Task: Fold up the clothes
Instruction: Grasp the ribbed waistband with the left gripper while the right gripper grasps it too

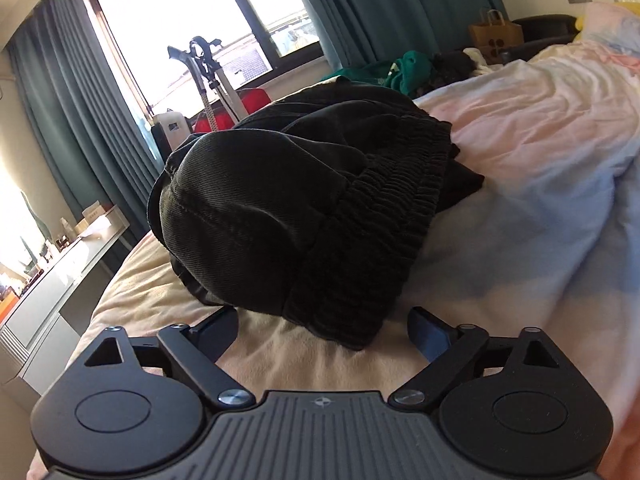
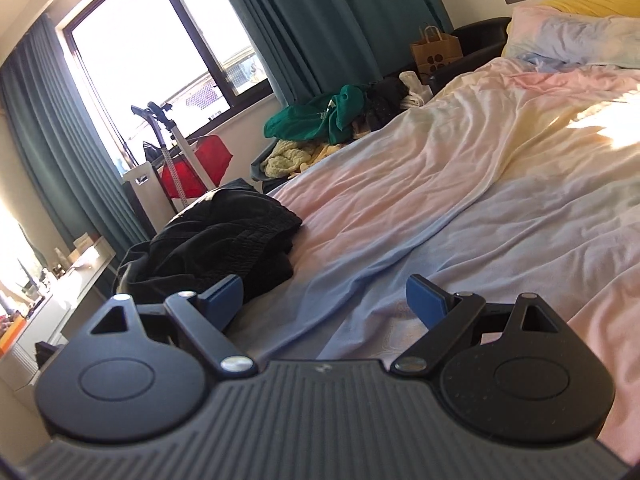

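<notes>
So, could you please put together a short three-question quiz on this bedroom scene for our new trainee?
1. True or false: the left gripper is clamped on the black garment.
2. Multiple choice: what do we see between the right gripper's fingers? A) the black garment B) only the bedsheet C) the green garment
3. Short answer: what part of the black garment shows as a gathered, ribbed band in the left wrist view?

Key
1. False: the fingers stand apart, with the garment's near edge just ahead of them and unpinched.
2. B
3. The elastic waistband.
</notes>
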A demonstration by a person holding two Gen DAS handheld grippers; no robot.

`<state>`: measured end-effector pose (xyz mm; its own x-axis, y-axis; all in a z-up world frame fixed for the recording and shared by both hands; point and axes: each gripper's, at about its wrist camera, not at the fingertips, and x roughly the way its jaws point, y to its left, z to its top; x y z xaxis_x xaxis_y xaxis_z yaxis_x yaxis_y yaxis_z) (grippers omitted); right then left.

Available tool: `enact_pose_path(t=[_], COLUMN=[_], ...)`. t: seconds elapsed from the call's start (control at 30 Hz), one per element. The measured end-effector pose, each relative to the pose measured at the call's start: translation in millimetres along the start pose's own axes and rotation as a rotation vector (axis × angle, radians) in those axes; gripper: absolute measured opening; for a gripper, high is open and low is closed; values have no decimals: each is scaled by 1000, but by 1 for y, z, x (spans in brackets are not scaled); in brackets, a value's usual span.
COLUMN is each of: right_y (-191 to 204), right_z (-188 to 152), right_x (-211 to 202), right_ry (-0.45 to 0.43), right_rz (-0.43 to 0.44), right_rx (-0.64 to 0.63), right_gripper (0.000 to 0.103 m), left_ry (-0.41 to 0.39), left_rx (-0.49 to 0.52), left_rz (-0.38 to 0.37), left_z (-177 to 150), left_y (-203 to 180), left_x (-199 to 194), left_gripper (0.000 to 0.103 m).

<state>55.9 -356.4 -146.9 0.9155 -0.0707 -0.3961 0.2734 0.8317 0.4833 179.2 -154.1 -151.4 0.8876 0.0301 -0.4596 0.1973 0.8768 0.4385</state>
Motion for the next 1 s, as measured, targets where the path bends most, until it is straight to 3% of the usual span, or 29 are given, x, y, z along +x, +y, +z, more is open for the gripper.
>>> enact_pose_path(t=[0.1, 0.27, 0.4, 0.5, 0.83, 1.0], right_y=[-4, -4, 1, 8, 40, 62], right_z=[-5, -10, -13, -14, -22, -31], right_x=[18, 40, 45, 42, 7, -6], right_ry=[16, 28, 19, -3, -84, -44], right_rz=[-9, -4, -10, -6, 69, 165], right_rx=[-8, -25, -48, -82, -228, -291], right_gripper=[90, 90, 90, 90, 90, 90], left_ry=[-46, -220, -249, -286, -389, -377], left_rx=[-131, -248, -398, -413, -465, -483], left_rz=[-5, -22, -37, -15, -31, -20], left_z=[6, 15, 30, 40, 32, 9], left_y=[15, 36, 67, 87, 173, 224], left_x=[12, -6, -21, -37, -137, -170], left_gripper=[80, 50, 27, 15, 7, 7])
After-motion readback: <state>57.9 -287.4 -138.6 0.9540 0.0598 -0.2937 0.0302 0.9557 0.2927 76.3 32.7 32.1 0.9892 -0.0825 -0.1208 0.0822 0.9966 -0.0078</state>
